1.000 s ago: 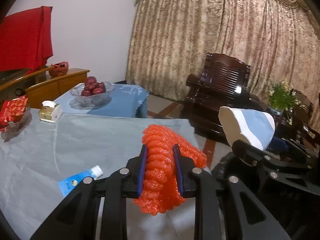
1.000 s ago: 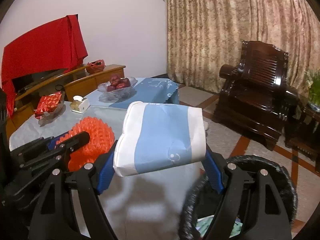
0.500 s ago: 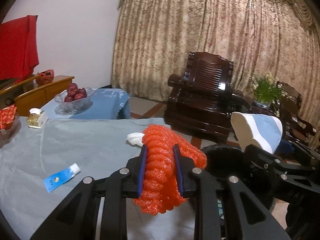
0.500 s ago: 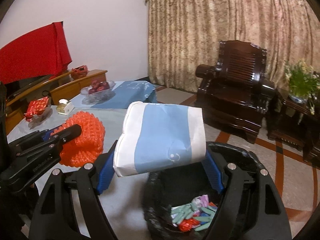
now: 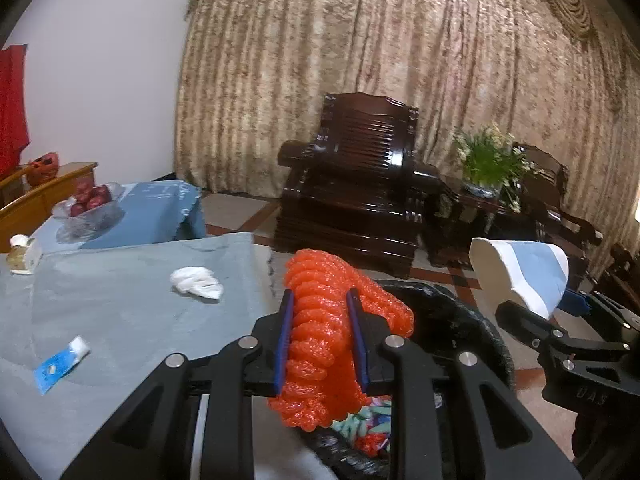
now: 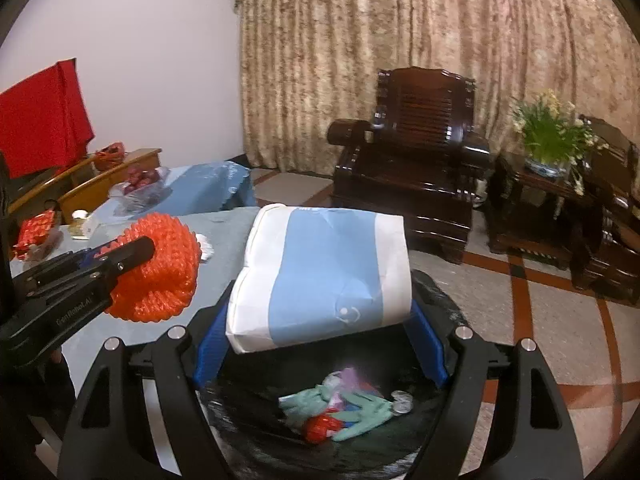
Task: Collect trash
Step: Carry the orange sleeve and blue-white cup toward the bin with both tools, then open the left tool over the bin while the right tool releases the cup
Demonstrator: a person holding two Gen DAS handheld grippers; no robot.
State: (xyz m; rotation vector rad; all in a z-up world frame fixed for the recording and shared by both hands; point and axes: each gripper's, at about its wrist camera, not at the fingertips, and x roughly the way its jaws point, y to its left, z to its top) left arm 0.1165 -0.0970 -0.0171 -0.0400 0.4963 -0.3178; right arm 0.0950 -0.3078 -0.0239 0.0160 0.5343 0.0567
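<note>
An orange foam net [image 5: 324, 340] is squeezed between the nearly closed blue pads of the left gripper [image 5: 322, 344]. A blue and white soft pack [image 6: 320, 272] is held in the right gripper [image 6: 320, 344], whose jaws are spread wide around it. Both are held over the black bin [image 6: 444, 304] beside the table's edge — scraps are seen inside. A white tissue [image 5: 196, 282] and a small blue tube [image 5: 60, 364] are left on the table [image 5: 120, 312].

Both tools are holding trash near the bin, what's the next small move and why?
Probably open the right tool and let the blue and white packet drop. It hangs directly above the black bin, where other trash already lies. The left tool, gripping the orange foam net, looks only at the bin's edge.
</note>
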